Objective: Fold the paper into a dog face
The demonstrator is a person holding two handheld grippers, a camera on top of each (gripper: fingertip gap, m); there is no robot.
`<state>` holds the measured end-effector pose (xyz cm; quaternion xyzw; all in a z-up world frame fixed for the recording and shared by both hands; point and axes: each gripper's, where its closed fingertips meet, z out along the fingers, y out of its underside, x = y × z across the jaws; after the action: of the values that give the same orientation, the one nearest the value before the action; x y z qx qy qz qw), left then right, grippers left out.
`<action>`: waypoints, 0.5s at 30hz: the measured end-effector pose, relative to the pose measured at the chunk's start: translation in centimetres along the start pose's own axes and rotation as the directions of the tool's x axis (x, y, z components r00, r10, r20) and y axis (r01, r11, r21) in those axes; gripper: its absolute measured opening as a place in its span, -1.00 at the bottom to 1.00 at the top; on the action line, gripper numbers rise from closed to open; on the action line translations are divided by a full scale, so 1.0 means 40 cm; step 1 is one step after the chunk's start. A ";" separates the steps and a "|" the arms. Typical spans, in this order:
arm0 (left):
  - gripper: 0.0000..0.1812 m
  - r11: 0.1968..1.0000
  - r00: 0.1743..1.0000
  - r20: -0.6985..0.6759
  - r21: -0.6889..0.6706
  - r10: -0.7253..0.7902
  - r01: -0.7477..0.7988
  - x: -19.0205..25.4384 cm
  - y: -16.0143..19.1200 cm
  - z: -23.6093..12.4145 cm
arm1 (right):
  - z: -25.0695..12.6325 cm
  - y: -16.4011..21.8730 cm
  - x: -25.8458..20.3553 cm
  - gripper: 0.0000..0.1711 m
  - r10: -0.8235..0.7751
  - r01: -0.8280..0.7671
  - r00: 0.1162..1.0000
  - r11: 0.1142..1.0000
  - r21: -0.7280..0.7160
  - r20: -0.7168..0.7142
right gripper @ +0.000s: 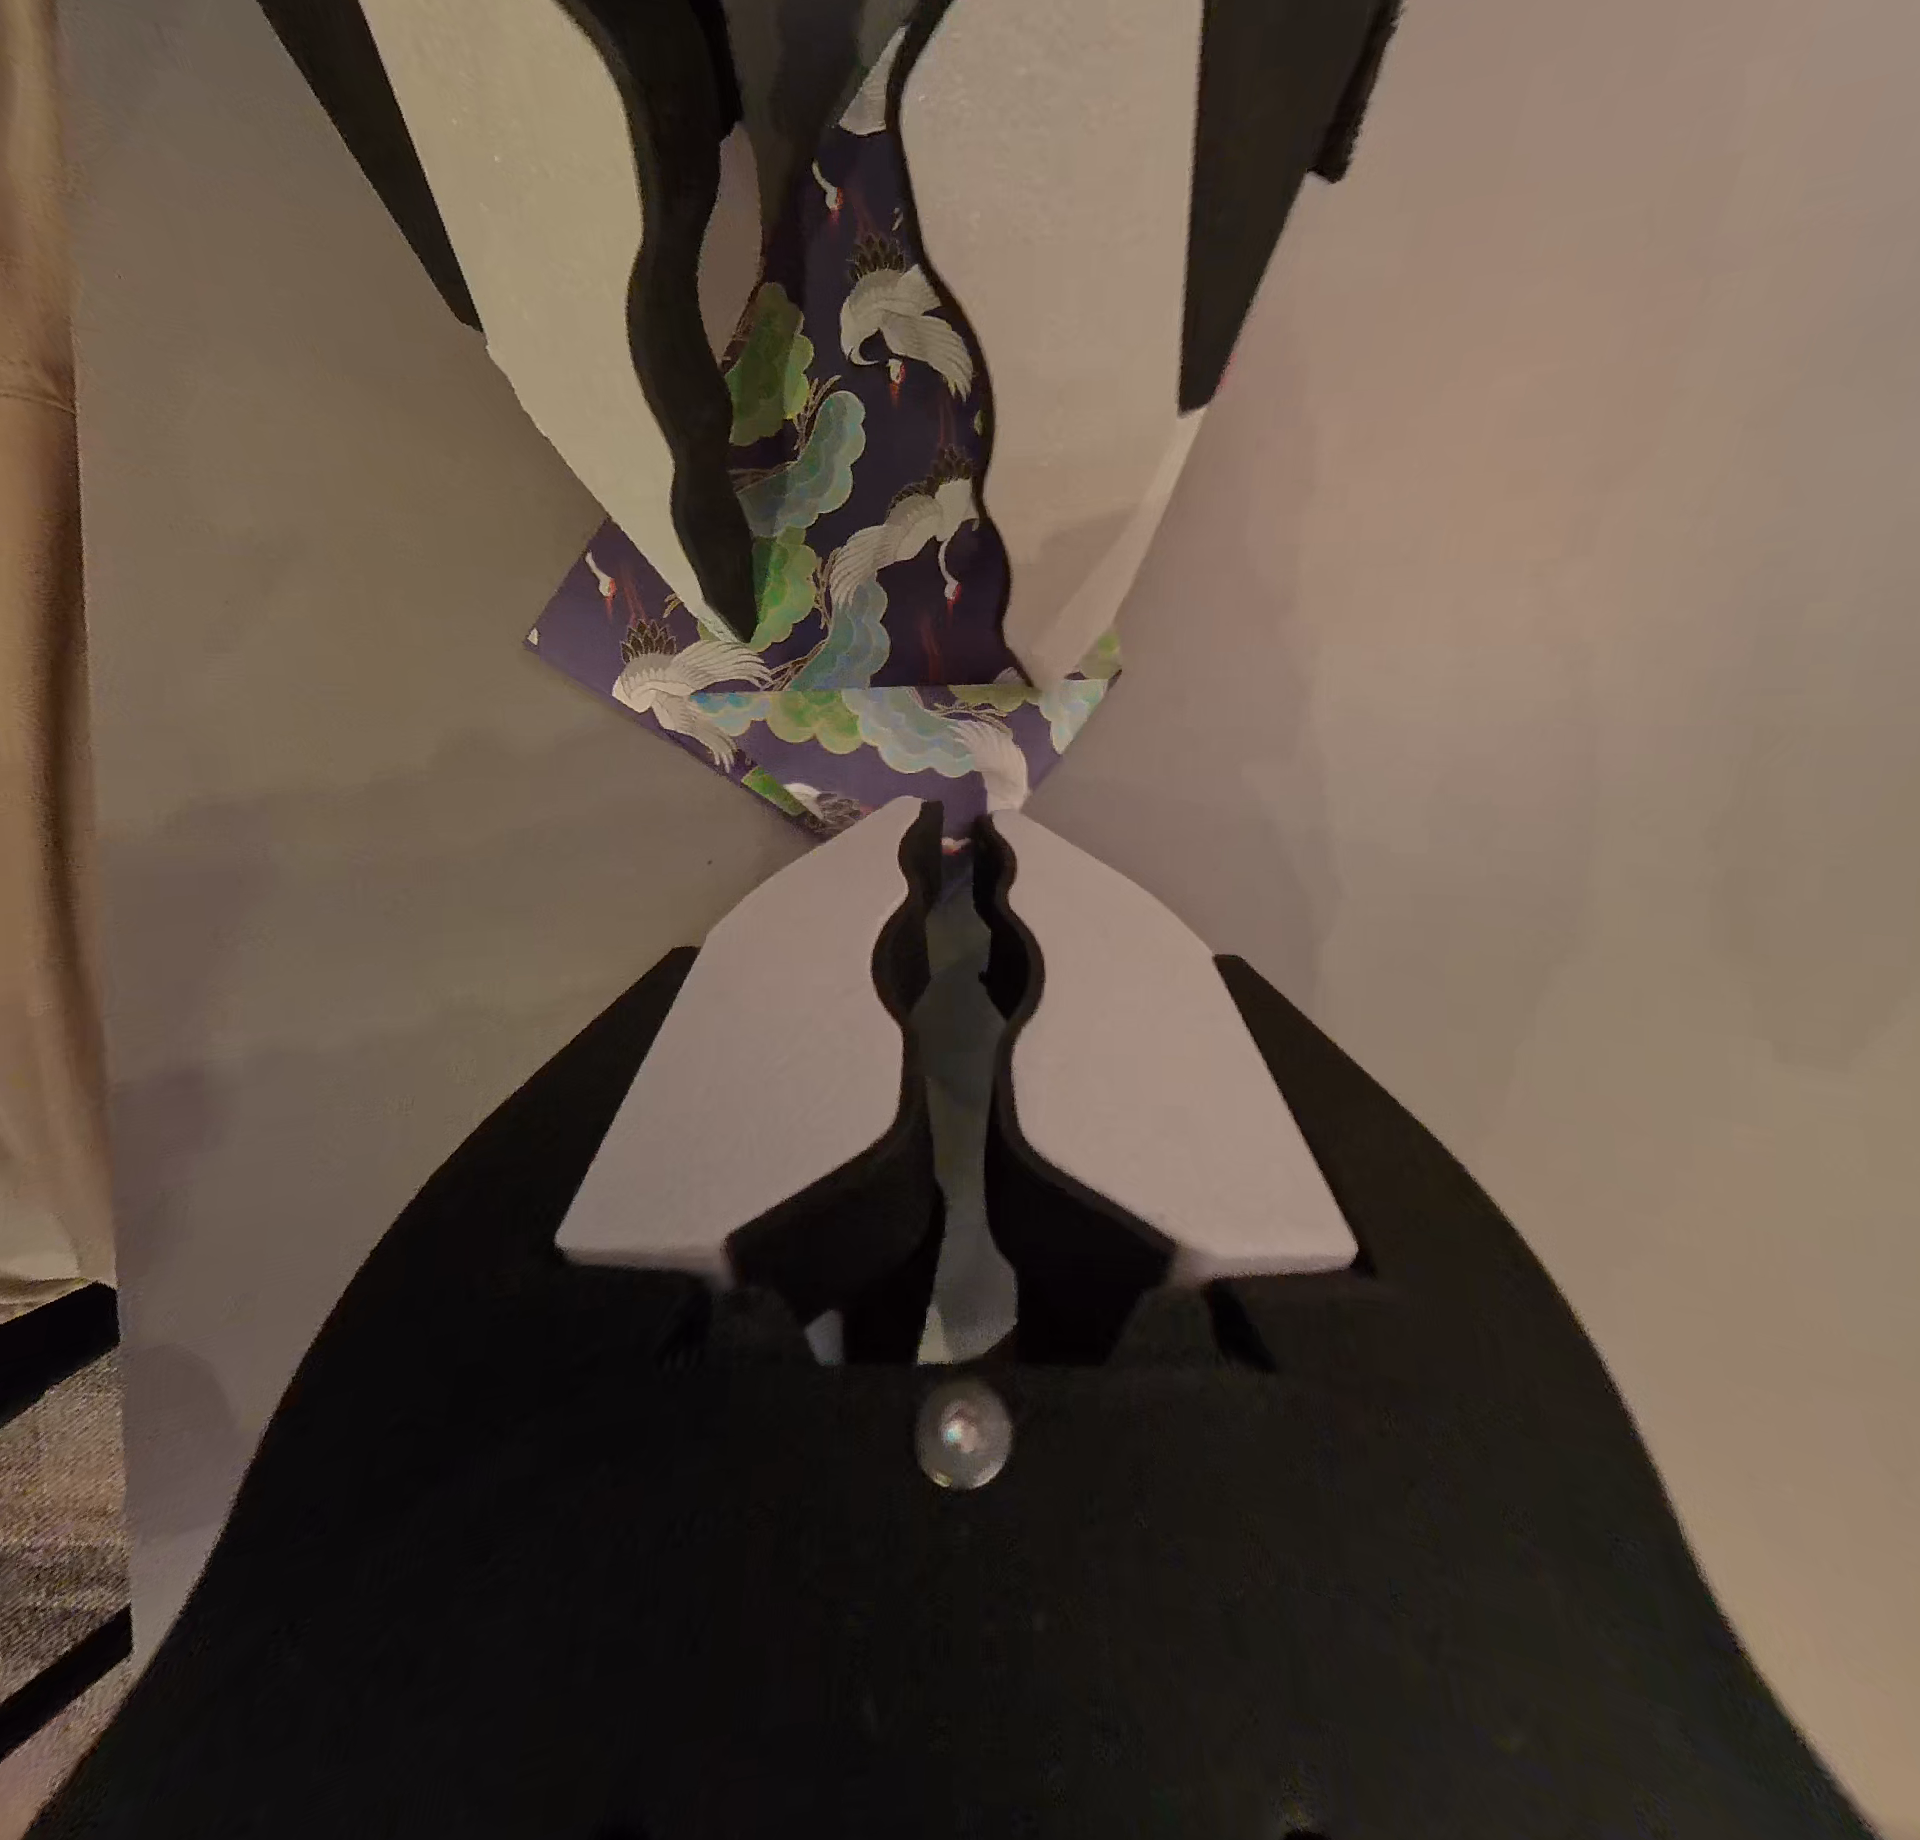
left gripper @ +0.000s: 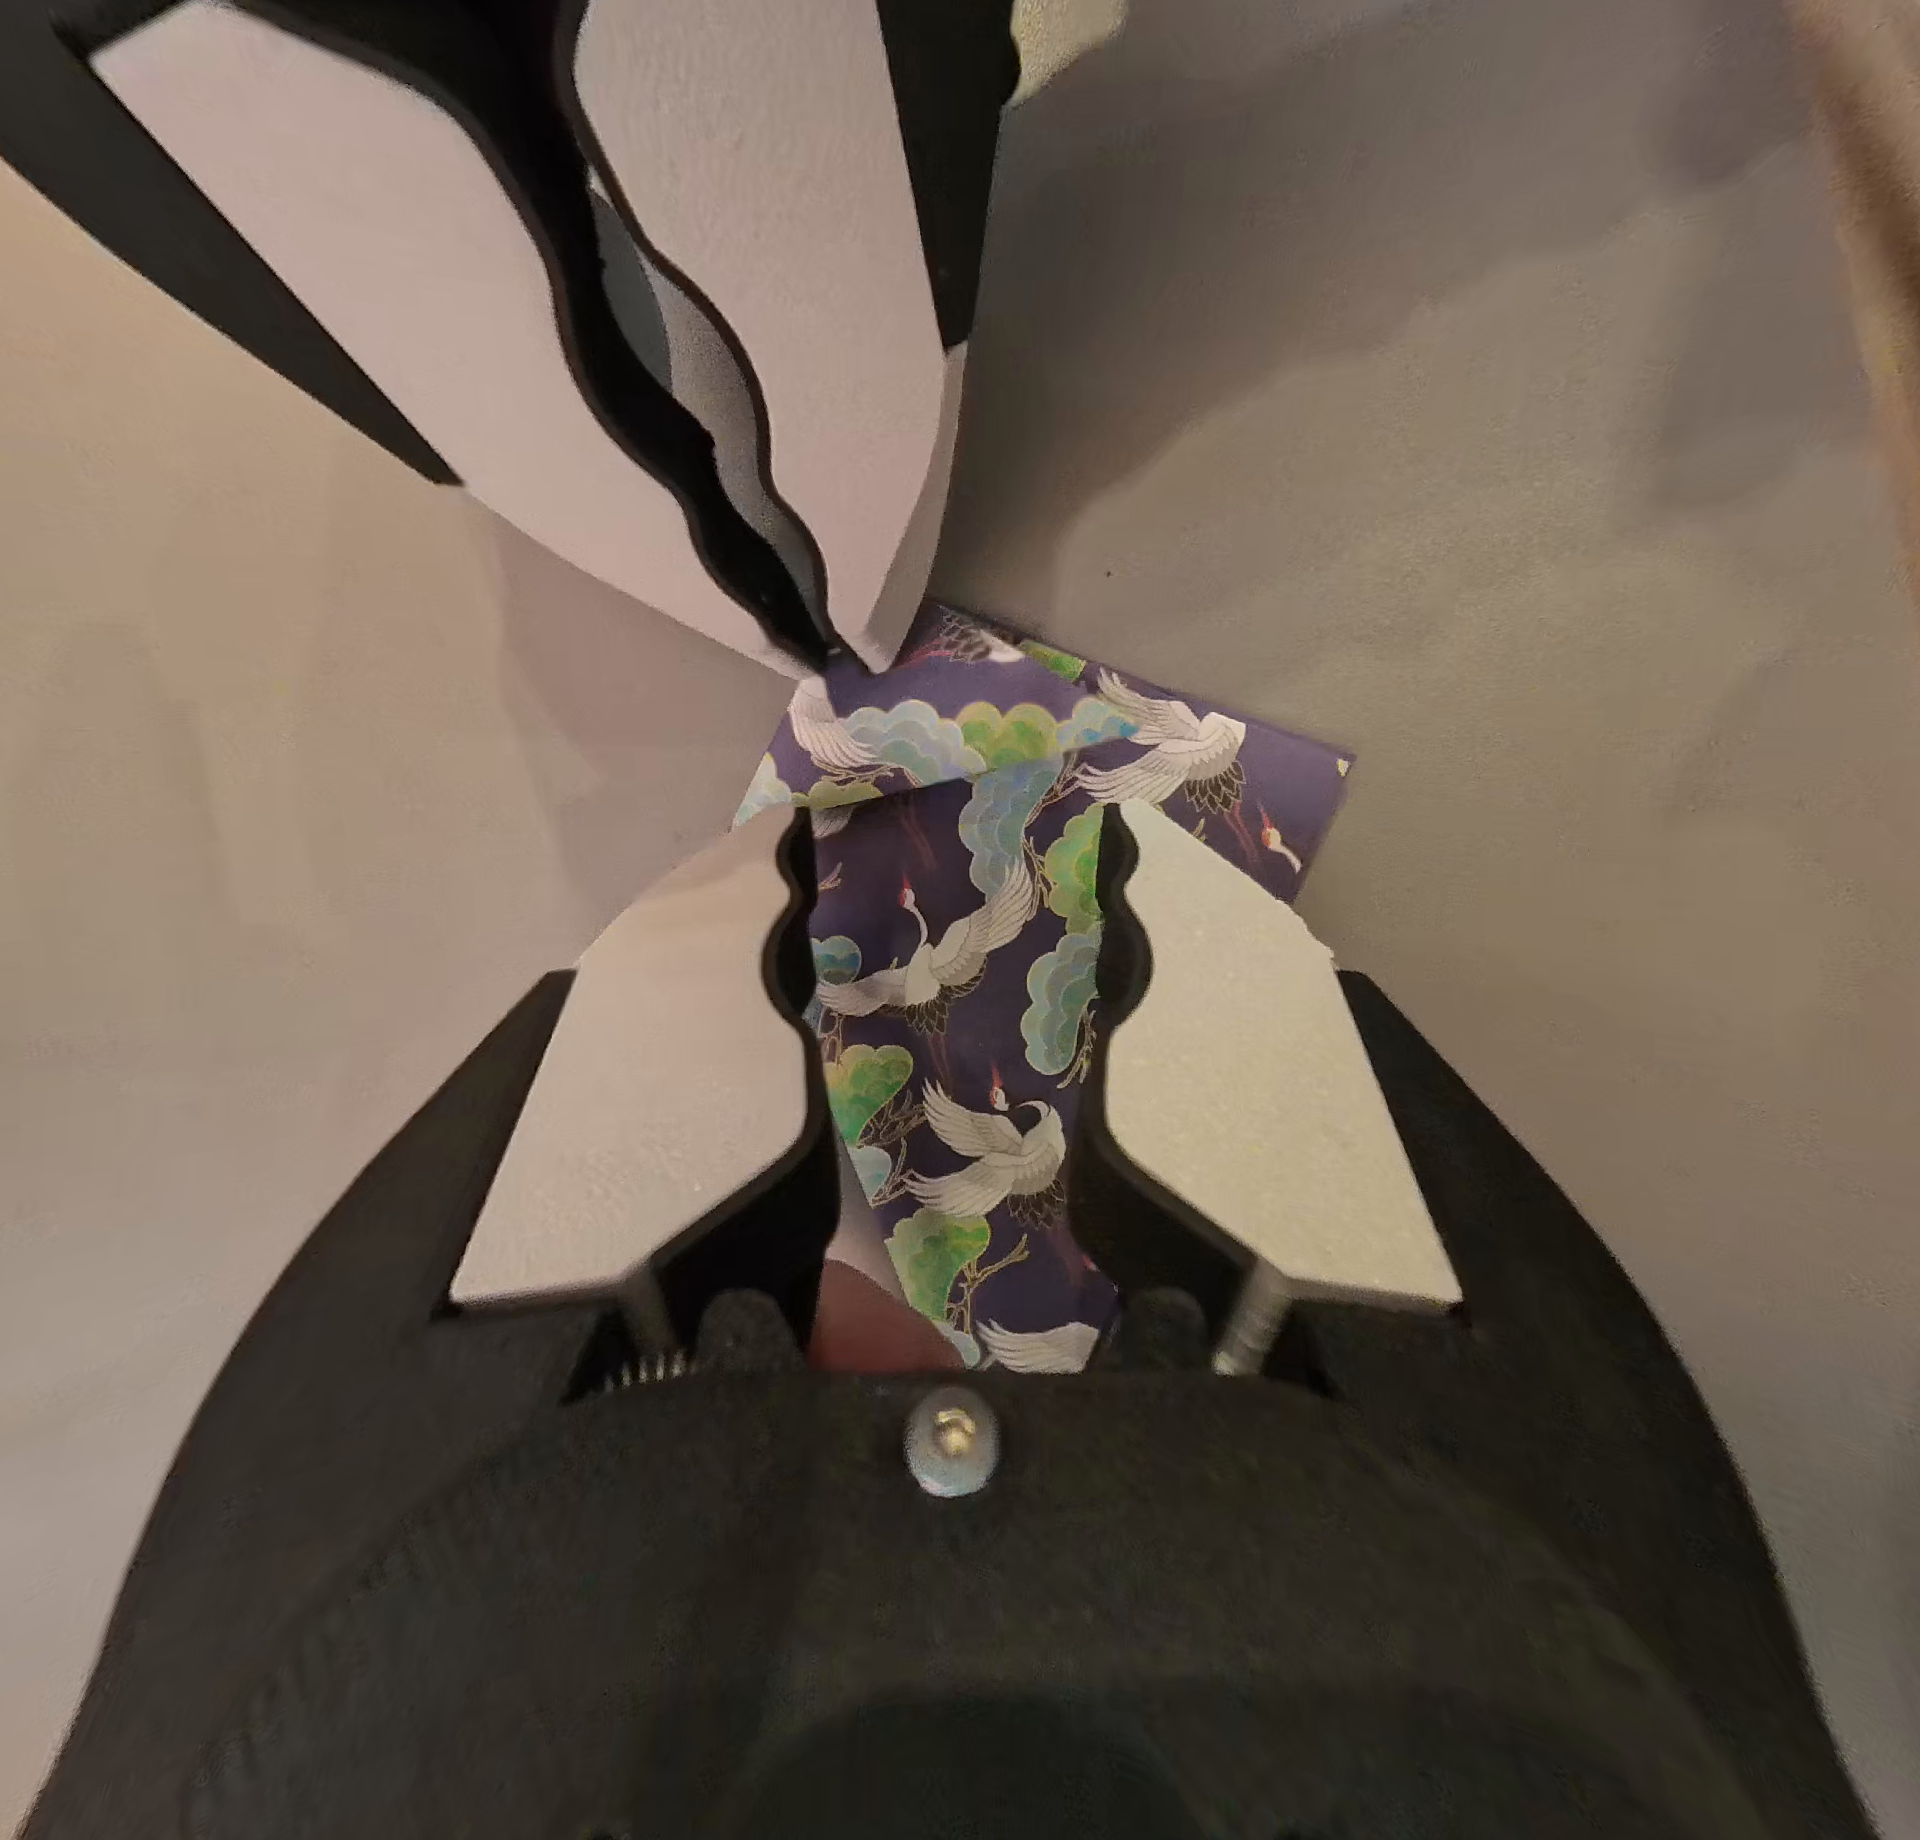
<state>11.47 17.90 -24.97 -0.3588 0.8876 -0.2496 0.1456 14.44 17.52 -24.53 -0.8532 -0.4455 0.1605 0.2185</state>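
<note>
The paper [left gripper: 1143, 741] is purple with white cranes and green and blue clouds. It lies folded on the pale table [left gripper: 1455, 543], with a folded flap edge across it. My left gripper [left gripper: 956, 819] is open, its two fingers standing either side of the paper's middle strip, tips down on it. My right gripper [left gripper: 826, 652] reaches in from the far side, its tips on the paper's far-left corner. In the right wrist view the right gripper [right gripper: 956, 824] is shut on the near corner of the paper [right gripper: 831, 730], and the left gripper [right gripper: 883, 647] stands open over it.
The table [right gripper: 1455, 647] is plain and pale around the paper. Beige fabric [right gripper: 31, 440] hangs beyond its left edge in the right wrist view and shows at the right of the left wrist view [left gripper: 1870, 232]. Grey carpet [right gripper: 52, 1478] lies below that edge. The tips of both grippers are at nearly the same place.
</note>
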 end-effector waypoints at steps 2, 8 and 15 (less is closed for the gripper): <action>-0.43 1.000 1.000 -0.002 0.004 0.003 -0.003 0.000 -0.001 0.000 | -0.002 -0.008 0.000 -0.93 0.001 -0.001 1.000 1.000 0.014 -0.004; -0.52 1.000 1.000 -0.015 0.001 0.023 -0.023 0.011 -0.003 0.000 | 0.008 -0.030 0.016 -0.84 0.033 -0.032 0.999 0.998 0.052 -0.022; -0.57 0.999 1.000 -0.015 0.018 0.027 -0.027 0.017 -0.003 0.000 | 0.018 -0.043 0.015 -0.76 0.049 -0.048 0.999 0.996 0.069 -0.012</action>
<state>11.05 17.34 -24.95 -0.3435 0.8912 -0.2581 0.1452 13.25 19.03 -24.31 -0.8567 -0.4175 0.1753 0.2469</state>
